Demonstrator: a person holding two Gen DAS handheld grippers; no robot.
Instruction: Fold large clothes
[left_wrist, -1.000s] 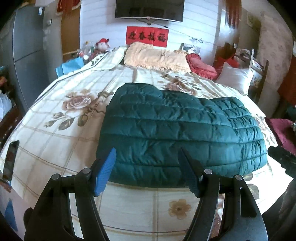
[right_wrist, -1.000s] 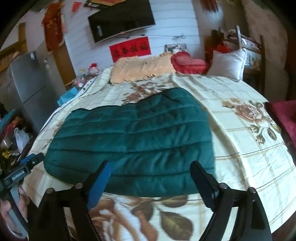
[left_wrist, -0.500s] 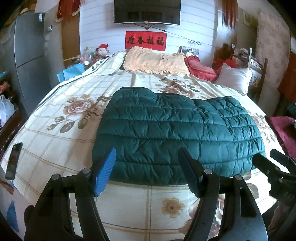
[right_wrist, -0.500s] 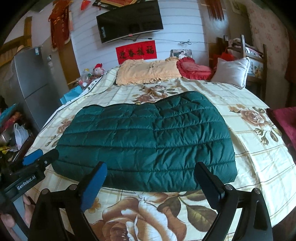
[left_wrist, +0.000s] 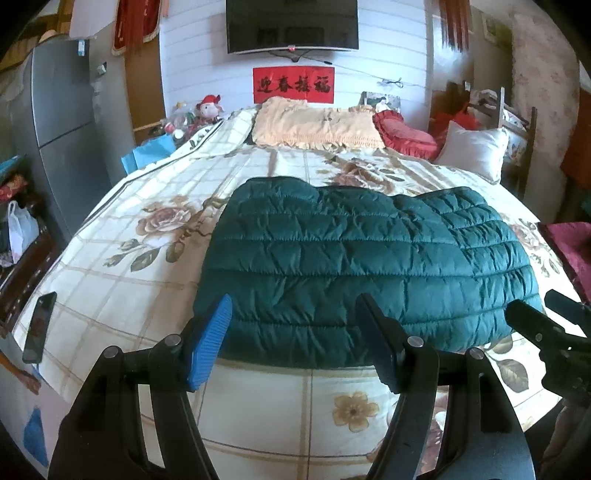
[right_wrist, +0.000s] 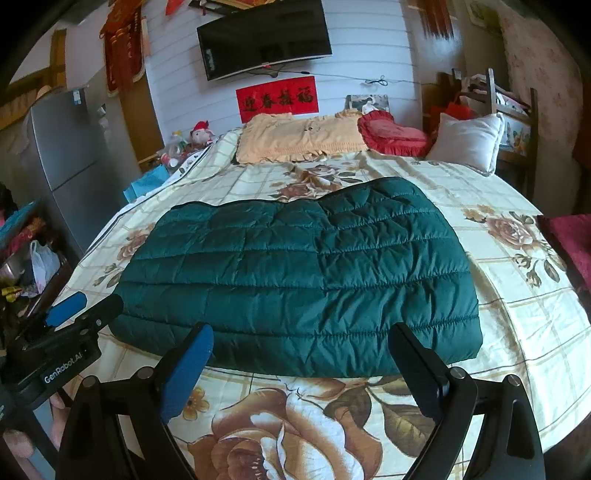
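Both tools hover over the near edge of the bed: the left hand-held gripper (left_wrist: 291, 332) holds its jaws moderately apart with nothing between them, and the right hand-held gripper (right_wrist: 301, 363) stands wide, its jaws having just been opening, also with nothing between them. Each has black angular arms; the left finger of each carries a ribbed blue pad (left_wrist: 208, 341), while the right finger looks dark.

Spread flat across the middle of the bed lies the dark green quilted jacket (left_wrist: 354, 273), a puffy, slightly glossy garment stitched in horizontal channels and folded into a broad rounded slab. Its near hem lies just beyond the fingertips of both tools, apart from them.

Under it the bedspread (left_wrist: 147, 266) is cream, crossed by a tan grid and printed with big brown roses and olive leaves. At the far end sit a frilled pale-orange pillow (left_wrist: 314, 125), a ruffled red cushion (left_wrist: 402, 134) and, to the right, a white pillow (left_wrist: 476, 149). A dark phone (left_wrist: 38, 326) lies on the near left edge of the bed.

On the far white-panelled wall hang a black television (left_wrist: 291, 26) and a red banner (left_wrist: 293, 85) with dark characters. A grey refrigerator (left_wrist: 62, 122) stands on the left, and a wooden chair (left_wrist: 517, 122) on the right.
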